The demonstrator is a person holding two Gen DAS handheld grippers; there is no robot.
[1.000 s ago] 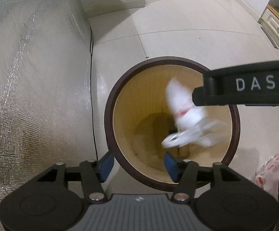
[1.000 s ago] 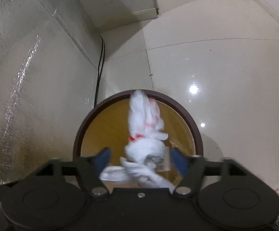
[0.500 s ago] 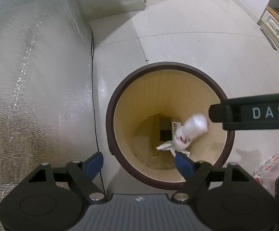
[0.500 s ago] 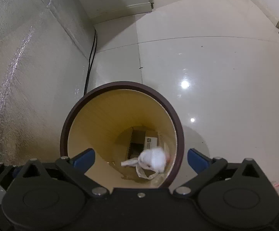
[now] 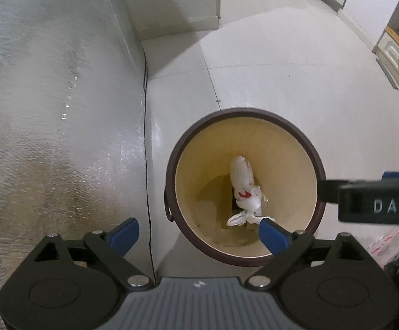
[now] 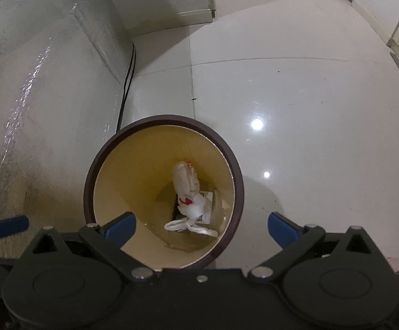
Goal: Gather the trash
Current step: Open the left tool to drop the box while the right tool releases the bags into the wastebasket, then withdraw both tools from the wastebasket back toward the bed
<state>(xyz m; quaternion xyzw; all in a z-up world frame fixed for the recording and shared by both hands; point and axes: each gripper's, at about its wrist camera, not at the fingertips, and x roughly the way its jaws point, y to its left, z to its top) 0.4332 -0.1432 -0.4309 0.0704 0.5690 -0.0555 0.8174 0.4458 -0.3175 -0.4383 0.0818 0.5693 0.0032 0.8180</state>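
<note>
Nearest, the left gripper (image 5: 199, 232) with blue pads is seen with its jaws opening and nothing between them, and the right gripper (image 6: 200, 224) is spread fully wide and empty. Below them, a knotted white plastic bag with red print (image 6: 188, 192) lies at the bottom of the round tan bin with a dark brown rim (image 6: 95, 165), on the glossy tiled floor (image 6: 309, 110). The bin could be tipped if its rim is clipped by a finger; what lies beneath the bag is hard to make out.

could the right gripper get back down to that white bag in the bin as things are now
Probably yes: the bin is open-topped, the right gripper hangs above it with jaws wide and empty, and the white bag lies uncovered at the bottom, though deep down.
</note>
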